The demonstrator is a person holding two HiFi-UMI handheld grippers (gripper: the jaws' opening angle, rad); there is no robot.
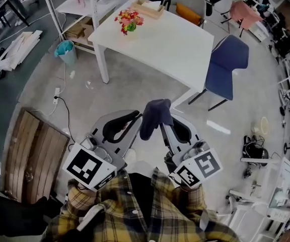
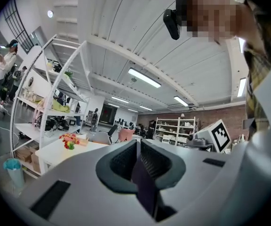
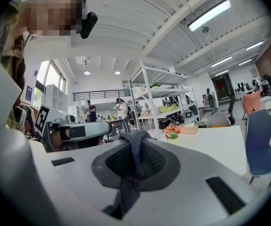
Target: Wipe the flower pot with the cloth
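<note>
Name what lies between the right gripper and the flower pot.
In the head view, only bare floor and white table top separate the right gripper from the flower pot.

white table [image 1: 175,44]: flower pot [image 1: 129,22], wooden tray [image 1: 148,8]

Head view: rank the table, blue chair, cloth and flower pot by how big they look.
Largest to smallest:
table
blue chair
cloth
flower pot
The cloth is much nearer the camera, so its true rank is unsure.
</note>
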